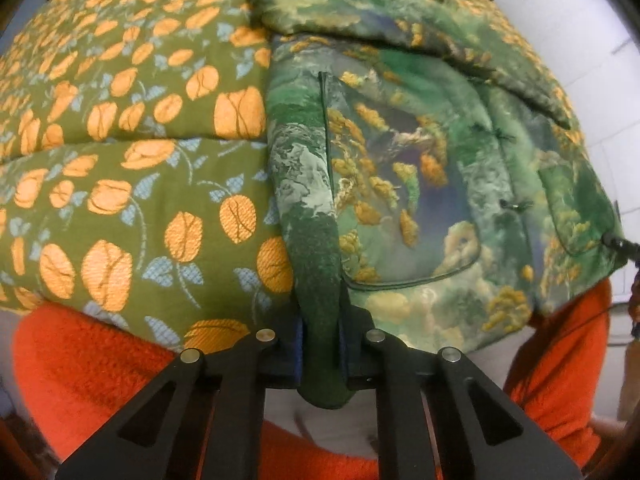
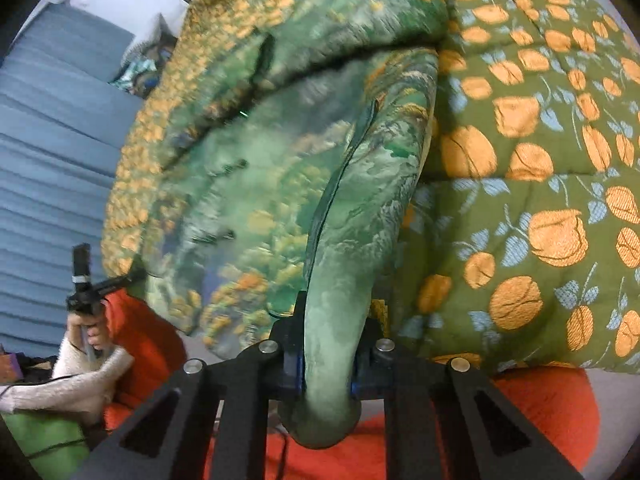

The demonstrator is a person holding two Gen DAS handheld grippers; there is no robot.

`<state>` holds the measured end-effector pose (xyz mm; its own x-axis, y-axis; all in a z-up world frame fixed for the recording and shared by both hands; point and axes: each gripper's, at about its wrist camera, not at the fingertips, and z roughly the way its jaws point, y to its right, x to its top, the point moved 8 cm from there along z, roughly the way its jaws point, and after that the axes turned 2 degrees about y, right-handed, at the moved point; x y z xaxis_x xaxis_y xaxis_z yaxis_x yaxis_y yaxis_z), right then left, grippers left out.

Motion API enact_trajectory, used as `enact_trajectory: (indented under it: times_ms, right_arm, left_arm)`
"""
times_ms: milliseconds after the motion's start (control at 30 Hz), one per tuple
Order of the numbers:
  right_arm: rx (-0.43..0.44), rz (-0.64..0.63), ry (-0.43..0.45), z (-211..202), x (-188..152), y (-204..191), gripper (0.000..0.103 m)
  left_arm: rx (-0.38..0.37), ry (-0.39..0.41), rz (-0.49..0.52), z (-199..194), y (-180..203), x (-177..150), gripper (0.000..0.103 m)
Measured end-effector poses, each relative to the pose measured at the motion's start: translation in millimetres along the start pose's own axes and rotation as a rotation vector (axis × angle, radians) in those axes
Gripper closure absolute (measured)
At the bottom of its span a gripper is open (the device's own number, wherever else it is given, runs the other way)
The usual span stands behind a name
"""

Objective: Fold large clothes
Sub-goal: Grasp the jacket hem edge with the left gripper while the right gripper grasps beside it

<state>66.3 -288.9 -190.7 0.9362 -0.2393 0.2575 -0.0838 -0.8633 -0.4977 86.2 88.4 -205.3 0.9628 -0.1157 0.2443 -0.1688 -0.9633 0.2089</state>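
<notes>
Both grippers, left gripper (image 1: 323,354) and right gripper (image 2: 326,364), pinch the green jacket's (image 1: 420,184) thick hem. The puffy cloth could slip out when lifted.

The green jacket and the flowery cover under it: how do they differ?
The green jacket carries a painterly print of greenery and yellow clusters; the flowery cover repeats orange buds with pale blue leaves on olive. The jacket looks smooth and has dark-piped pockets; the cover looks coarsely woven. The jacket's edge is pinched by the left gripper; the cover lies flat. Both look padded.
</notes>
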Motion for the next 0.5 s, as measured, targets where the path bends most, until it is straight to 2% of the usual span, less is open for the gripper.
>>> enact_trajectory:
  times_ms: [133, 367, 500]
  right_arm:
    - [0.008, -0.001, -0.016, -8.8, -15.8, -3.9, 0.088]
    - [0.091, 0.119, -0.071, -18.4, -66.4, 5.0, 0.088]
    - [0.090, 0.122, -0.068, -18.6, -69.6, 4.2, 0.088]
  left_arm:
    - [0.010, -0.008, 0.031, -15.7, -0.5, -13.1, 0.092]
    - [-0.022, -0.037, 0.035, -44.6, -1.0, -32.4, 0.092]
    - [-0.010, -0.046, 0.037, -43.2, -5.6, -34.3, 0.092]
